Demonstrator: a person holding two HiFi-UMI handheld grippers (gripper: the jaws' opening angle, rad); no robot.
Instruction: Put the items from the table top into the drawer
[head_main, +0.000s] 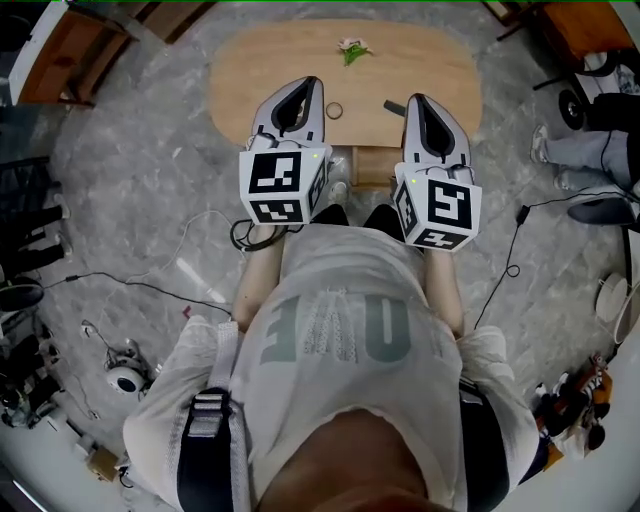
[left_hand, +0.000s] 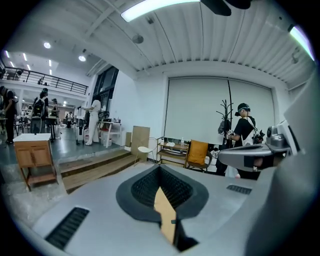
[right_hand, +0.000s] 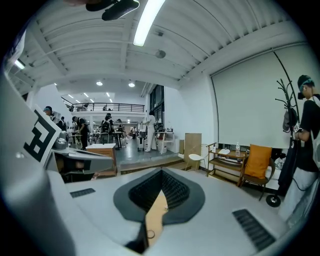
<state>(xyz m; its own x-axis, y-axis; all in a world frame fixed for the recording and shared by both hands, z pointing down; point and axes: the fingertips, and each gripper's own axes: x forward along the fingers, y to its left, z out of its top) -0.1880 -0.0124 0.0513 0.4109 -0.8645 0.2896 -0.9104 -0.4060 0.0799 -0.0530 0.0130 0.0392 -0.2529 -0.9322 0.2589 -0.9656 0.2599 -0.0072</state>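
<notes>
In the head view an oval wooden table (head_main: 260, 70) carries a small white-and-green flower sprig (head_main: 352, 48), a thin ring (head_main: 334, 110) and a short dark piece (head_main: 394, 106). A wooden box part (head_main: 372, 165), maybe the drawer, shows under the table's near edge. My left gripper (head_main: 312, 84) hangs over that edge, just left of the ring, shut and holding nothing. My right gripper (head_main: 413, 101) is beside the dark piece, also shut and holding nothing. In the left gripper view the left gripper (left_hand: 160, 169) shows its jaws meeting at the tip. The right gripper (right_hand: 161, 173) looks the same in its own view, with the ring (right_hand: 150, 234) seen through the slit.
Cables (head_main: 150, 288) trail over the grey floor on both sides. A person's legs and shoes (head_main: 575, 155) are at the right, and wooden furniture (head_main: 70, 50) stands at the top left. An orange chair (right_hand: 257, 162) and a person (left_hand: 244, 131) stand far across the room.
</notes>
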